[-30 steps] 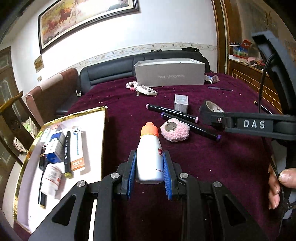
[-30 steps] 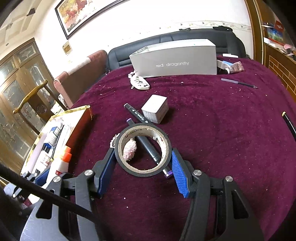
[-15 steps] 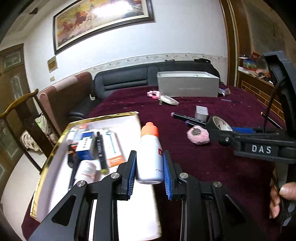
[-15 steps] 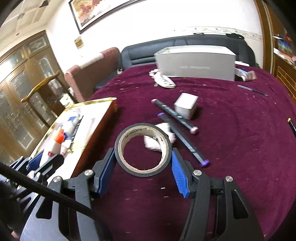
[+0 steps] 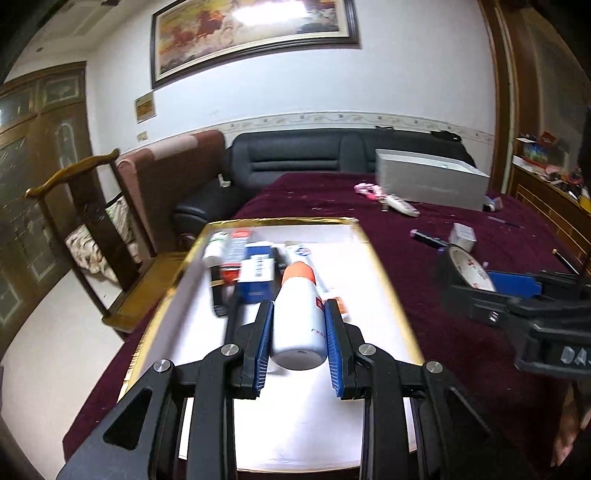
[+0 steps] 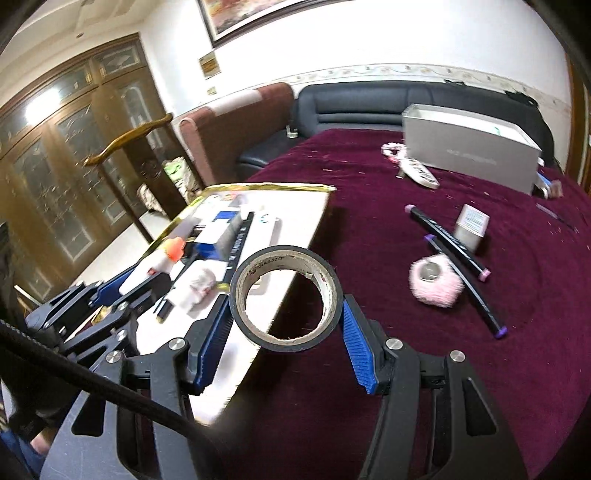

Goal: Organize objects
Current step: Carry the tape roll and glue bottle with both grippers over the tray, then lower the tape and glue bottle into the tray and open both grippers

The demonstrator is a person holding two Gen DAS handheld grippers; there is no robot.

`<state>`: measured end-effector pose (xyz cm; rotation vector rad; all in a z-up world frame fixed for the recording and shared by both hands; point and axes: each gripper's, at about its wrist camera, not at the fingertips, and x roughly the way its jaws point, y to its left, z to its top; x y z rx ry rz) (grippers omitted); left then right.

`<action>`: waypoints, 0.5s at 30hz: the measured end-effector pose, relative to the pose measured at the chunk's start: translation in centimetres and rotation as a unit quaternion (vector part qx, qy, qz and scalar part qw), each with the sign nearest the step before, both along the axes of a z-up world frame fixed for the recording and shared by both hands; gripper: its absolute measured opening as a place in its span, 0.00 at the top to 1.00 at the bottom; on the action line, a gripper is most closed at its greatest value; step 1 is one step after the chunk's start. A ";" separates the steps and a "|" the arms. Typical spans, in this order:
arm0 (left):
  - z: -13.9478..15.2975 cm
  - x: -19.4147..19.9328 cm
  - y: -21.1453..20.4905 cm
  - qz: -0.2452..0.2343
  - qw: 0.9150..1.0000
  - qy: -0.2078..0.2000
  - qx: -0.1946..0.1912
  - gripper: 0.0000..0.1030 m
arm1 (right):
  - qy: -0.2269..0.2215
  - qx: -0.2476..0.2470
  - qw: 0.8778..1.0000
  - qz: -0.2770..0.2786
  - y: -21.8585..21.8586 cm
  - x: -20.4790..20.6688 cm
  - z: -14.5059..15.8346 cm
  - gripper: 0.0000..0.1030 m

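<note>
Bottle (image 5: 297,317) in left jaws, tape (image 6: 284,297) in right

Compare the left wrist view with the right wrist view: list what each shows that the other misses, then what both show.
Only the left wrist view shows the bottle's base and label, clamped in the left hand-held gripper, and the whole painting.

Only the right wrist view shows the pink puff, the full length of both markers, and the open centre of the tape roll held in the right hand-held gripper.

Both show the gold-rimmed tray with its items, the grey box, the sofa and the maroon cloth.
</note>
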<state>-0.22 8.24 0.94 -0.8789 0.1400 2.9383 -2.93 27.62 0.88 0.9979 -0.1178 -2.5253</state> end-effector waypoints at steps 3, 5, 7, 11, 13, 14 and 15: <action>-0.4 -0.4 -2.2 0.018 1.000 -0.009 0.007 0.78 | 0.001 0.010 1.000 0.022 -2.1 0.3 0.0 0.44; -0.7 -0.6 -3.8 0.030 0.999 -0.016 0.015 0.78 | 0.000 0.018 0.999 0.036 -3.5 0.6 -0.2 0.44; -1.1 -1.0 -5.3 0.047 0.998 -0.026 0.016 0.78 | -0.004 0.025 0.998 0.051 -4.8 0.7 -0.6 0.44; -2.2 -1.9 -7.4 0.066 0.997 -0.046 0.019 0.78 | -0.022 0.034 0.996 0.076 -7.1 0.8 -1.9 0.43; -3.0 -2.5 -8.1 0.065 0.995 -0.065 0.028 0.78 | -0.036 0.042 0.995 0.084 -8.1 0.6 -2.7 0.43; -3.3 -2.8 -8.4 0.064 0.995 -0.071 0.031 0.78 | -0.043 0.046 0.994 0.086 -8.5 0.5 -3.1 0.43; -3.6 -3.1 -8.7 0.062 0.994 -0.079 0.031 0.78 | -0.050 0.052 0.993 0.089 -9.0 0.4 -3.5 0.43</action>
